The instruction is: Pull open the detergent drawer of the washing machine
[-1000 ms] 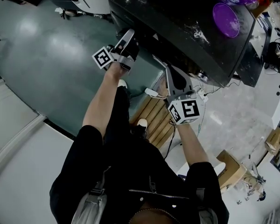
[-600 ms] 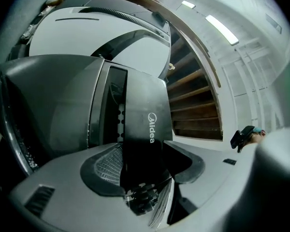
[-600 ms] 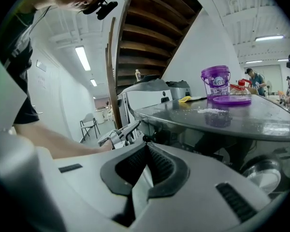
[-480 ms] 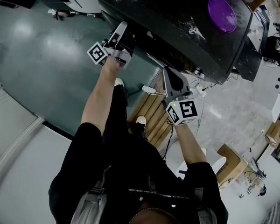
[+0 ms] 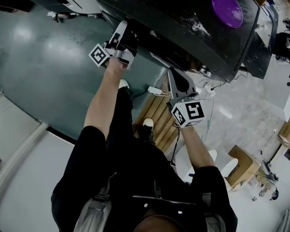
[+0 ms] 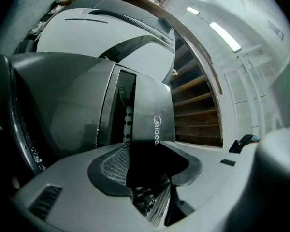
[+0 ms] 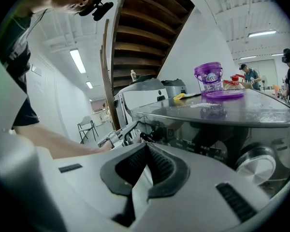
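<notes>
A person stands over a black washing machine [image 5: 183, 18], holding a gripper in each hand. The detergent drawer [image 6: 152, 112], a dark panel with a pale brand mark, sits at the upper left corner of the machine's front and looks shut. The left gripper [image 5: 126, 35] is at that corner. Its jaws are partly apart and closing, with the drawer's face between them, and the pads do not seem to press on it yet. The right gripper [image 7: 146, 146] hangs lower along the machine's front, jaws together on nothing. To do this well, I would let the left pads seat firmly on the panel before pulling. The pull should then run straight out along the drawer's own line, since a skewed tug could slip off.
</notes>
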`<state>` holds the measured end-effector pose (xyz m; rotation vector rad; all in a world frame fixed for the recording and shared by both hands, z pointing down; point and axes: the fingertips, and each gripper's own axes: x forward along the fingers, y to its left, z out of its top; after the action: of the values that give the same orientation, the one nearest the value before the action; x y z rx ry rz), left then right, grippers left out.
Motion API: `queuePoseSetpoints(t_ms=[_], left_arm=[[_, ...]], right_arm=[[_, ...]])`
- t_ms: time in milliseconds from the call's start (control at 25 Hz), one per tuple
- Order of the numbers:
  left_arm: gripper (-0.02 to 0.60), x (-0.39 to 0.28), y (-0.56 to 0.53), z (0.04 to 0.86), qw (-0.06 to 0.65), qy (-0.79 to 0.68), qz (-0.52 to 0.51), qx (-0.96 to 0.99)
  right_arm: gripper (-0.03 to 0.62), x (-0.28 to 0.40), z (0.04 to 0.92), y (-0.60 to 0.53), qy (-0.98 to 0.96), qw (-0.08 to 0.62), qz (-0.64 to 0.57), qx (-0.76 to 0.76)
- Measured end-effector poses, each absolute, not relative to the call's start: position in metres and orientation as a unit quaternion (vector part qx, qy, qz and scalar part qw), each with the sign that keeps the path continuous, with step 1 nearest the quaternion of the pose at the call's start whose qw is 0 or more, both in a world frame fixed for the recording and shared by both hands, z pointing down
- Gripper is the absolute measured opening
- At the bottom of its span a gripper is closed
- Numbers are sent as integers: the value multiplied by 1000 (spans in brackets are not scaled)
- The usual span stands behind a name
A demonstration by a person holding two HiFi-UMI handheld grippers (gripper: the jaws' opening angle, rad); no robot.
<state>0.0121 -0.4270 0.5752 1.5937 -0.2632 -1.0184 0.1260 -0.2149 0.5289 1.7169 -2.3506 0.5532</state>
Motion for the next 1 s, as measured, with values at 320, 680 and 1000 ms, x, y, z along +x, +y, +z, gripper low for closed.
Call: queuePoseSetpoints(t_ms=[320, 680, 1000], left_arm=[[166, 9, -425, 575, 577, -117, -442, 676], [140, -3, -410, 573, 567, -101, -443, 687], [140, -10, -404, 575, 572, -97, -439, 686]], right_arm=[[6, 125, 533, -208, -787, 100, 190, 579], [6, 120, 536, -210, -787, 94, 197, 578], [6, 116, 535, -207, -786, 88, 197, 580]])
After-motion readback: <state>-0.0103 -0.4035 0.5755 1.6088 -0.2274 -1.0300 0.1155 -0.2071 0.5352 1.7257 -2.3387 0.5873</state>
